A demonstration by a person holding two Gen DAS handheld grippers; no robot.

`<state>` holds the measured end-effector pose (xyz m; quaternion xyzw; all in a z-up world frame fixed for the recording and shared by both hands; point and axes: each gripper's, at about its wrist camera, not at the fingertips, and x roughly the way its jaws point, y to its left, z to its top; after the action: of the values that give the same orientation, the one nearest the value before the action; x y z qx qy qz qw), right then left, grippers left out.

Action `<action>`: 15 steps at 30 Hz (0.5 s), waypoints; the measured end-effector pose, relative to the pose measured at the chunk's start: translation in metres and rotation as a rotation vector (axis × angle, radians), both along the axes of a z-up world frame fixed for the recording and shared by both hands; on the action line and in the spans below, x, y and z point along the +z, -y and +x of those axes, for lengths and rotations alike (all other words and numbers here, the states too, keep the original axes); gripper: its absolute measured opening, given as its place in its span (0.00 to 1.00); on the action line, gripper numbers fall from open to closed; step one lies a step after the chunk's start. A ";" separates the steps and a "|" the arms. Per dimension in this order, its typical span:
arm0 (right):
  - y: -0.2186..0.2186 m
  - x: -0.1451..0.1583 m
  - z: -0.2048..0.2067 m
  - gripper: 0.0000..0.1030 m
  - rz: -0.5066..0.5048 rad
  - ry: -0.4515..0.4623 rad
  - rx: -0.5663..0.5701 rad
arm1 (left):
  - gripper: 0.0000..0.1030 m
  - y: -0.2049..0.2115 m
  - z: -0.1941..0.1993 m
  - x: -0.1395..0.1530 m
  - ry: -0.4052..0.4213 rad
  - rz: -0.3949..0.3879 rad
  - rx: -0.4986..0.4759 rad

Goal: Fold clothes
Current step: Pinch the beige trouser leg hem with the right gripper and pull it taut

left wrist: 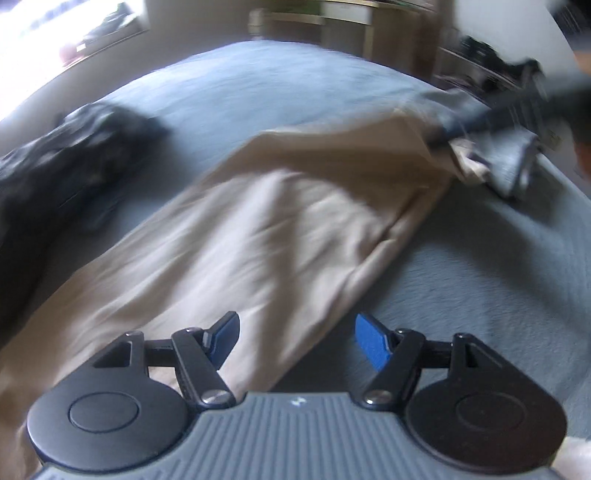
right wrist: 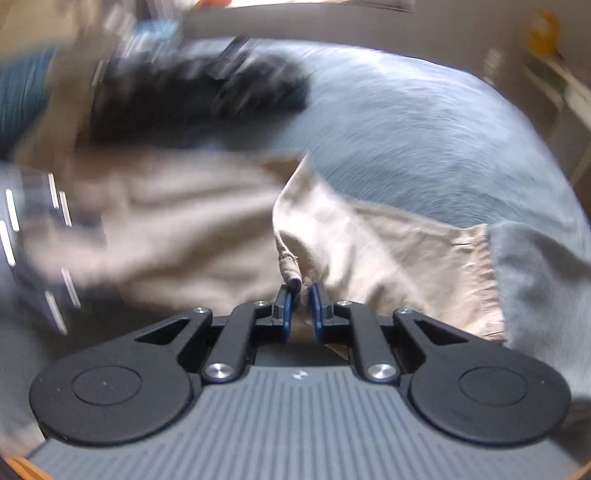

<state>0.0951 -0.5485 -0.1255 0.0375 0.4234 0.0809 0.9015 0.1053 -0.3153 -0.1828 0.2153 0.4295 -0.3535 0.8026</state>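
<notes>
so over on the left side of the bed (left wrist: 258, 77) with its grey-blue blanket there's a heap of dark clothes (left wrist: 66, 155), kind of bunched up and blurry, can't tell what items they are. next to that, running diagonally across the blanket, is the beige garment (left wrist: 258, 229), looks like trousers or something long, laid mostly flat with soft wrinkles. the left gripper (left wrist: 295, 339) hovers over the near end of it with its blue-padded fingers (left wrist: 371, 345) spread wide, nothing between them, one finger over the beige cloth and the other over bare blanket. further right the far end of the garment is lifted off the bed and bunched, and that's where the right gripper (right wrist: 299, 306) has it: fingers drawn in narrow, pinching a fold of the beige fabric right by a seam. a flap of blanket sits just right of that pinched bit. everything's motion-blurred, and the shelves (left wrist: 332, 26) behind the bed are too smeared to read
</notes>
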 end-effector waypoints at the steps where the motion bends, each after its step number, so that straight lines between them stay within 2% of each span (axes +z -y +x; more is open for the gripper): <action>1: 0.017 0.008 0.006 0.09 0.067 -0.003 -0.044 | 0.68 0.011 0.000 -0.003 -0.001 -0.003 -0.012; 9: 0.149 0.005 0.055 0.09 0.548 -0.050 -0.350 | 0.60 0.065 0.024 -0.023 -0.027 -0.035 -0.012; 15: 0.208 -0.056 0.085 0.11 0.729 -0.143 -0.521 | 0.45 0.080 0.035 -0.034 -0.043 -0.023 -0.002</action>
<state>0.1806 -0.7561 -0.1811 0.4631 0.4049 -0.0078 0.7884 0.1404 -0.3955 -0.2168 0.1988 0.4425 -0.3637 0.7953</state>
